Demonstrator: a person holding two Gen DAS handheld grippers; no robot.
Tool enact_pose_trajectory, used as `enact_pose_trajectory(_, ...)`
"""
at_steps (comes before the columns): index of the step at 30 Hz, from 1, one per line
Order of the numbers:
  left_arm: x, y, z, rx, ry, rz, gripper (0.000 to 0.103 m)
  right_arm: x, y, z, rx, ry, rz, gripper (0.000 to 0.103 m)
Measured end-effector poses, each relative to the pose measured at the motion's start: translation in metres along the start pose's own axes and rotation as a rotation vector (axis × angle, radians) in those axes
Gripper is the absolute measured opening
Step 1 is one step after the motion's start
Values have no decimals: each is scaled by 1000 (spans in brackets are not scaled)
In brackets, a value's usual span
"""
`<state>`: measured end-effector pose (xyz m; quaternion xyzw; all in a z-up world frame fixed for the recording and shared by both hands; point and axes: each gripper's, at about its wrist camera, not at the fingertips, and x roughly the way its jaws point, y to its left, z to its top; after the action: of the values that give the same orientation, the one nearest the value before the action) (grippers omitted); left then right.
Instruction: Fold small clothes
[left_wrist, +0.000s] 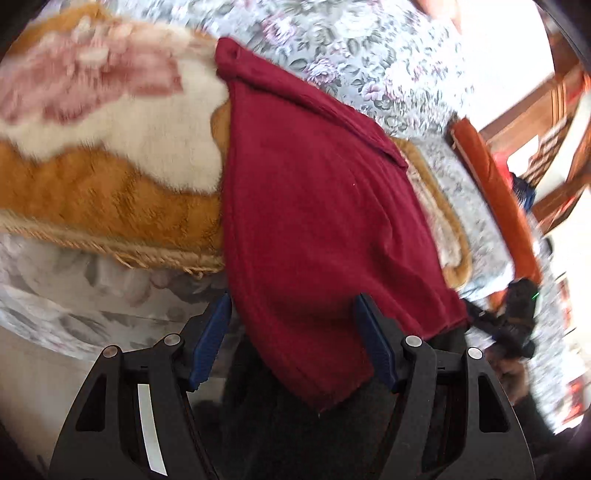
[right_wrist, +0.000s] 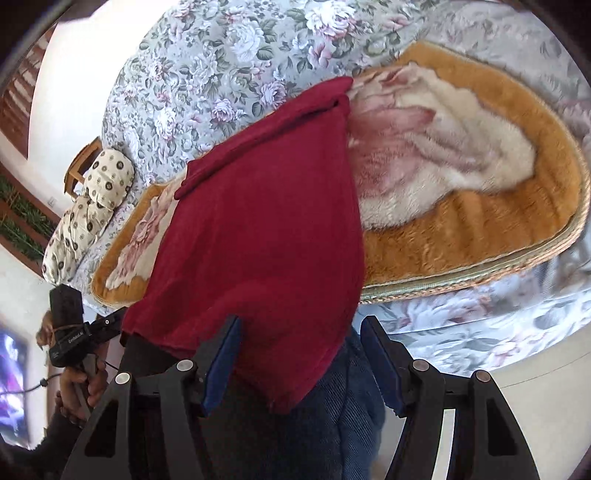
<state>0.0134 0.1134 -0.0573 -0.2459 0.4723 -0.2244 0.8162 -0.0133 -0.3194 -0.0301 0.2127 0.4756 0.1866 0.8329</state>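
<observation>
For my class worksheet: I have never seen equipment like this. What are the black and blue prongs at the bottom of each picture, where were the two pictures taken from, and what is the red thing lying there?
No robot is present: a person carries one hand-held gripper in each hand, and each has a wide-angle camera looking along its two blue-padded fingers. One picture comes from the left hand-held gripper, the other from the right hand-held gripper. Both stand open and grip nothing. Between the fingers of each hangs the near edge of a dark red garment, spread over an orange fleece blanket with a pink flower pattern, on a floral bedsheet. The garment's lower edge drapes off the bed's side. In the right-hand picture, the other gripper's body shows at far left, held in the person's hand.
</observation>
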Motion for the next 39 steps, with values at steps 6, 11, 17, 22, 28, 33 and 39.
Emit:
enact_pose_trajectory(6, 9, 13, -1, -101, 51, -106, 68, 5, -9, -6, 82, -39, 153, 49)
enact_pose_trajectory(11, -3, -13, -2, 6, 28, -134, 53, -12, 15, -14, -85, -114, 154, 43)
enact_pose_trajectory(17, -8, -24, -3, 61, -20, -74, 26, -9, 11, -20, -58, -90, 154, 34)
enact_pose_trajectory(22, -7, -18, -5, 36, -2, -80, 27, -11, 8, -22, -16, -88, 175, 34)
enact_pose_trajectory(28, -20, -20, -8, 41, -46, -45, 6, -16, 8, -20, -18, -111, 179, 12)
enact_pose_trajectory(33, -43, -32, -18, 90, -79, -67, 5, -43, 31, -16, -130, -164, 178, 9)
enact_pose_trajectory(39, -93, -58, -31, 102, -184, -145, 5, -98, 55, -15, -221, -203, 206, 9)
